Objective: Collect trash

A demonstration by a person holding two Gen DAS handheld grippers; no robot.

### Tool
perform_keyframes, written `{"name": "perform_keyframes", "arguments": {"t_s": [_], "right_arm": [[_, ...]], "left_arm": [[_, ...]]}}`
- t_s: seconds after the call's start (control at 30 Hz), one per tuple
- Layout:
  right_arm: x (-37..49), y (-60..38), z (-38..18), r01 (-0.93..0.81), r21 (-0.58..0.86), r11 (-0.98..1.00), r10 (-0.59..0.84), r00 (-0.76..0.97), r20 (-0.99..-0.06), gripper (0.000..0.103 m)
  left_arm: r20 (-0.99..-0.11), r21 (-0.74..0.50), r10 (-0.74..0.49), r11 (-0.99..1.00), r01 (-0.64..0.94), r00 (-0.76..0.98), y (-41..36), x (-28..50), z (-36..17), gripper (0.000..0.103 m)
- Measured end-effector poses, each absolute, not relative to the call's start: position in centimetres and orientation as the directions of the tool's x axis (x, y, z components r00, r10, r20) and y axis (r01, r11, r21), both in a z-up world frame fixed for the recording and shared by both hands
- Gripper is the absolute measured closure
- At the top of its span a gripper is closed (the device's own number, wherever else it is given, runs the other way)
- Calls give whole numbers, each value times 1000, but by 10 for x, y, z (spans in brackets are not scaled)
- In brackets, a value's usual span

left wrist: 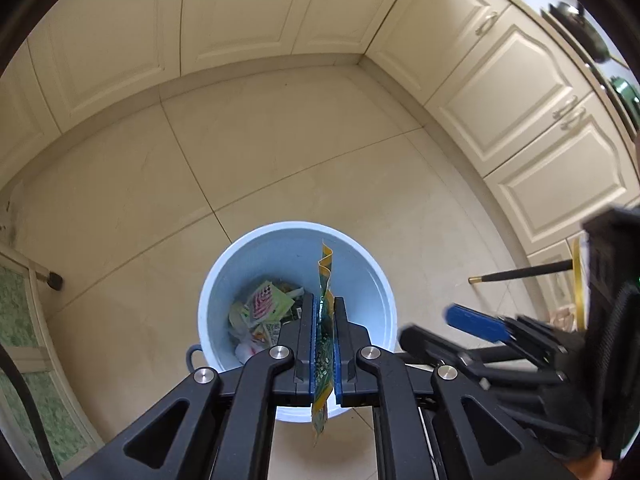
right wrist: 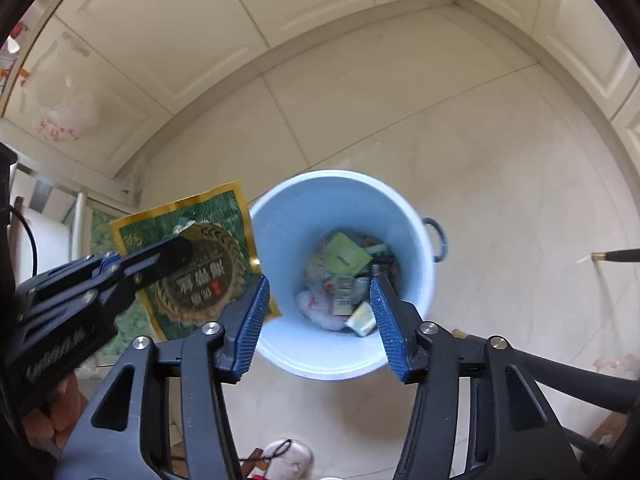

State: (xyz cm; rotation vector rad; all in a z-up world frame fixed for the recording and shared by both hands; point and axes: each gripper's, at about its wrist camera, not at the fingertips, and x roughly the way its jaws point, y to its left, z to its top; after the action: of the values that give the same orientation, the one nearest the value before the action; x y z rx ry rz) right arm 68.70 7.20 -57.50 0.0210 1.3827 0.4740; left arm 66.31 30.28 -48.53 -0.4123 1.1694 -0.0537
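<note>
A light blue bin (left wrist: 352, 264) stands on the tiled floor and holds several wrappers and bits of trash (left wrist: 264, 308). My left gripper (left wrist: 324, 300) is shut on a green and yellow packet (left wrist: 326, 264), seen edge-on and hanging over the bin's mouth. In the right wrist view the same packet (right wrist: 200, 240) shows flat, left of the bin (right wrist: 304, 216), with the left gripper (right wrist: 182, 246) clamped on it. My right gripper (right wrist: 318, 284) is open above the bin with nothing between its fingers. It also shows at the right of the left wrist view, right gripper (left wrist: 428, 325).
Cream cabinet doors (left wrist: 516, 80) ring the floor. A black rod with a gold tip (left wrist: 520, 272) sticks out to the right of the bin. A pale shoe (right wrist: 288, 460) lies near the bin. A green patterned panel (left wrist: 16, 312) stands at the left.
</note>
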Motion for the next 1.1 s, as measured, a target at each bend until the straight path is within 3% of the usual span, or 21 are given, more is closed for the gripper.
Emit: {"name": "perform_keyframes", "arguments": {"t_s": [0.1, 0.17, 0.27, 0.4, 0.57, 0.8, 1.1], "right_arm": [[681, 64, -574, -321, 251, 913, 303, 123, -945, 39], [680, 60, -572, -316, 251, 915, 301, 119, -946, 36], [678, 58, -564, -310, 227, 923, 280, 139, -950, 26], [670, 55, -543, -318, 228, 920, 288, 156, -945, 22], [653, 64, -491, -348, 199, 916, 286, 220, -933, 12], [604, 74, -377, -377, 108, 920, 255, 365, -896, 6], [502, 6, -223, -294, 114, 949, 273, 588, -762, 0]], "left_arm": [[-904, -304, -210, 928, -216, 373, 303, 674, -497, 78], [-903, -305, -203, 923, -233, 378, 301, 676, -491, 57], [-899, -282, -172, 931, -232, 404, 293, 671, -474, 52], [-881, -246, -117, 941, -233, 458, 291, 641, -434, 50], [-842, -142, 21, 956, -259, 540, 282, 595, -375, 31], [-762, -92, 85, 967, -238, 642, 258, 514, -277, 24], [-566, -133, 80, 973, -186, 820, 207, 373, -153, 6]]}}
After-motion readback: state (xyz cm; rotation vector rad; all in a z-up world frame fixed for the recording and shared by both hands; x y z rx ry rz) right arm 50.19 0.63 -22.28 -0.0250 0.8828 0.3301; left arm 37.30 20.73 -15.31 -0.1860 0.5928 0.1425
